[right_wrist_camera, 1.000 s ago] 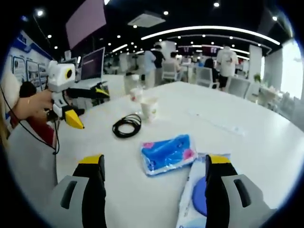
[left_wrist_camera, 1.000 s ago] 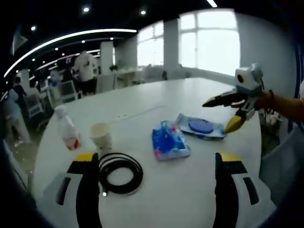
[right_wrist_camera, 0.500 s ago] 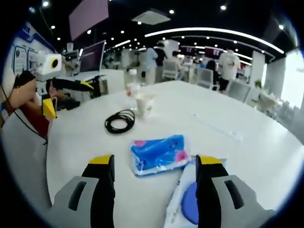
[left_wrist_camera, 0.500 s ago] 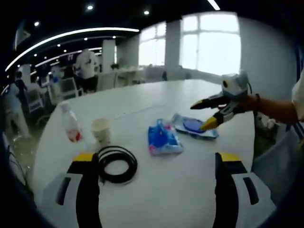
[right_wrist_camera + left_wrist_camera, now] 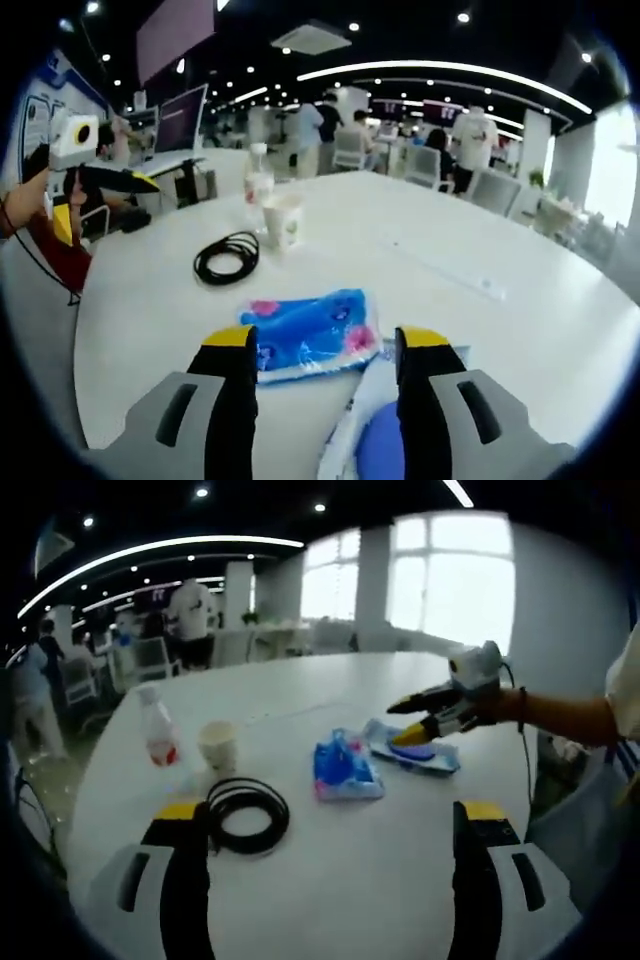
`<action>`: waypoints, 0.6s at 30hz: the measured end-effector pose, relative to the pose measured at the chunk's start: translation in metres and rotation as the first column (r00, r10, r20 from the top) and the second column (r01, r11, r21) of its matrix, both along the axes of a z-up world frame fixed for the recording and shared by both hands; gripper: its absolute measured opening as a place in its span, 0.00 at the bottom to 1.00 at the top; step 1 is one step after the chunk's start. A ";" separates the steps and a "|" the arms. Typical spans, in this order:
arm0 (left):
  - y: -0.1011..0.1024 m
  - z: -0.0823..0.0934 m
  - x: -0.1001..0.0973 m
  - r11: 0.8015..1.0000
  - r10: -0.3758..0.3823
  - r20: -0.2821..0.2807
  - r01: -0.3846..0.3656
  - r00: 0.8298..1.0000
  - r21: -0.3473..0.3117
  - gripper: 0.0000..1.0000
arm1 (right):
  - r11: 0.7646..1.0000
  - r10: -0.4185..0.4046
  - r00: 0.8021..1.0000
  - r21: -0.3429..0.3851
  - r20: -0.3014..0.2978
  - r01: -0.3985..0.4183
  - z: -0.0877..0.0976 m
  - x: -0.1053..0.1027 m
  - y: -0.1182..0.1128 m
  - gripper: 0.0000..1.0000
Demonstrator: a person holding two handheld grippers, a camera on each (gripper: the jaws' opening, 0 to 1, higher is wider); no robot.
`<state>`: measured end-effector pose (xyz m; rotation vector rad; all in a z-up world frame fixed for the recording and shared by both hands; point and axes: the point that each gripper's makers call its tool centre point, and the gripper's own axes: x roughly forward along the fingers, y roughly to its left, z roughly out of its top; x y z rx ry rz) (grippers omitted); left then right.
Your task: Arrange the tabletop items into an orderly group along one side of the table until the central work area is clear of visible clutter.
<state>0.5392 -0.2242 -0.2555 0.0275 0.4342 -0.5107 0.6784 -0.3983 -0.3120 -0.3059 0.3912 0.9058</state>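
My right hand-held gripper (image 5: 322, 345) has its jaws apart, with the near end of the wet-wipe pack (image 5: 385, 440) lying between them, low at six o'clock in the right gripper view; I cannot tell whether either jaw touches it. In the left gripper view that same right hand-held gripper (image 5: 408, 723) reaches in from three o'clock, its tips over the wet-wipe pack (image 5: 420, 755). My left hand-held gripper (image 5: 325, 825) also stands with jaws apart, above bare desk (image 5: 350, 880), holding nothing; in the right gripper view I see it at nine o'clock (image 5: 100, 195), beyond the desk's near edge.

The desk (image 5: 480, 330) is white with a rounded edge. In the left gripper view, open surface runs from my jaws up to the things, and more lies beyond them toward twelve o'clock. The edge curves close at the lower left and at three o'clock.

The wet-wipe pack is flat, pale, with a round blue lid. Just beside it lies a blue tissue packet (image 5: 345, 770) with pink marks; whether they touch I cannot tell. A coil of black cable (image 5: 248, 815) lies at nine o'clock near my left jaw. Behind it a paper cup (image 5: 218, 747) stands upright, and beside that a clear bottle (image 5: 160, 735) with a red label, also upright. People (image 5: 320, 130) stand among chairs in the background.
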 end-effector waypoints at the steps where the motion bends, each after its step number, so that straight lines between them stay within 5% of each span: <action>1: 0.000 0.000 -0.001 1.000 -0.002 -0.001 0.002 1.000 -0.002 0.99 | 1.000 -0.005 1.000 0.005 -0.006 0.005 -0.003 0.003 0.001 0.55; 18: 0.004 -0.016 -0.005 1.000 0.008 -0.029 -0.007 1.000 0.023 0.99 | 0.999 -0.053 0.997 -0.005 -0.047 0.053 -0.038 0.047 0.003 0.43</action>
